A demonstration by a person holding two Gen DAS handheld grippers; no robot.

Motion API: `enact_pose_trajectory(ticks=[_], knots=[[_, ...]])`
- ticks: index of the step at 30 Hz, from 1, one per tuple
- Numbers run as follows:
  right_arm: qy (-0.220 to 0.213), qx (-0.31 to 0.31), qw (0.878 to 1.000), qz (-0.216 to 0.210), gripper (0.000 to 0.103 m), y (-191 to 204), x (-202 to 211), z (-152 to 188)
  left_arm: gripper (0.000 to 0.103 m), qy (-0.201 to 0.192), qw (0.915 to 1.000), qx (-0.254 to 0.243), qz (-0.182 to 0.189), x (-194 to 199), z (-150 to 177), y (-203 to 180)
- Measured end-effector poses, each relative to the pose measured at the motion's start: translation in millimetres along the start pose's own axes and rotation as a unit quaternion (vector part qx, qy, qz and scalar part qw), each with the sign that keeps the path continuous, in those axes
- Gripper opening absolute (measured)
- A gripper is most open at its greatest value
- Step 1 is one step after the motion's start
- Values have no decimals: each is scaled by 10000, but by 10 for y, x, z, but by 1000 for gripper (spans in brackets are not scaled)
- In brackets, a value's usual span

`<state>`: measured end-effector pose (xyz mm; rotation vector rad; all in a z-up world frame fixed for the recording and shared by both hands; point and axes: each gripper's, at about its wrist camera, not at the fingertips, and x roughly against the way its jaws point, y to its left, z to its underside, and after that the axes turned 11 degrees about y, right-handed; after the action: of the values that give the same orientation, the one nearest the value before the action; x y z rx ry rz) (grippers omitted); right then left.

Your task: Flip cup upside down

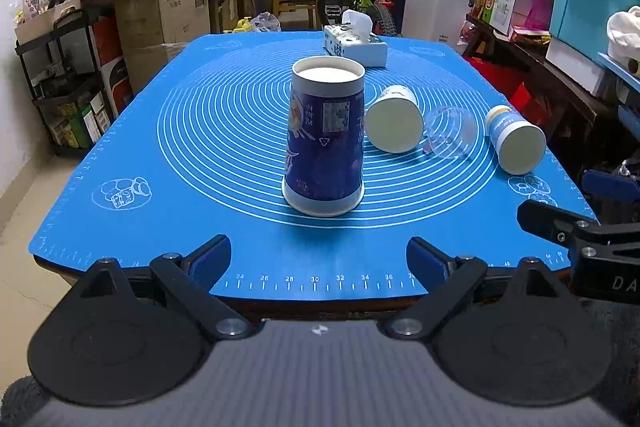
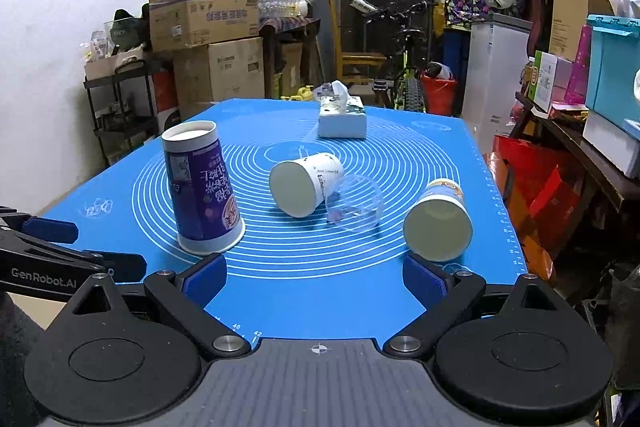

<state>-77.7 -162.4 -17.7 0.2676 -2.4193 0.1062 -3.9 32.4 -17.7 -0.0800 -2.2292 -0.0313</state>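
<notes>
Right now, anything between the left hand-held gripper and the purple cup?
Nothing visible. The left hand-held gripper is open and faces the purple cup across bare blue mat. The white paper cup, clear plastic cup and blue-labelled cup lie on their sides off to its right.

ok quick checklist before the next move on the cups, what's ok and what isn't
1. Left claw open, holding nothing: ok.
2. Right claw open, holding nothing: ok.
3. Purple paper cup upside down, rim on blue mat: ok.
4. White paper cup on its side, not flipped: not ok.
5. Clear plastic cup on its side, against the white one: not ok.
6. Blue-and-white paper cup on its side, nearest the right claw: not ok.
</notes>
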Motion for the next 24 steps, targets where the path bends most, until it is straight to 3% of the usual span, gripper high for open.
enact_pose_trajectory(ticks=[24], knots=[[51, 29, 10000, -25, 95, 15, -6, 23, 94, 8, 10000, -41, -17, -9, 26, -44]])
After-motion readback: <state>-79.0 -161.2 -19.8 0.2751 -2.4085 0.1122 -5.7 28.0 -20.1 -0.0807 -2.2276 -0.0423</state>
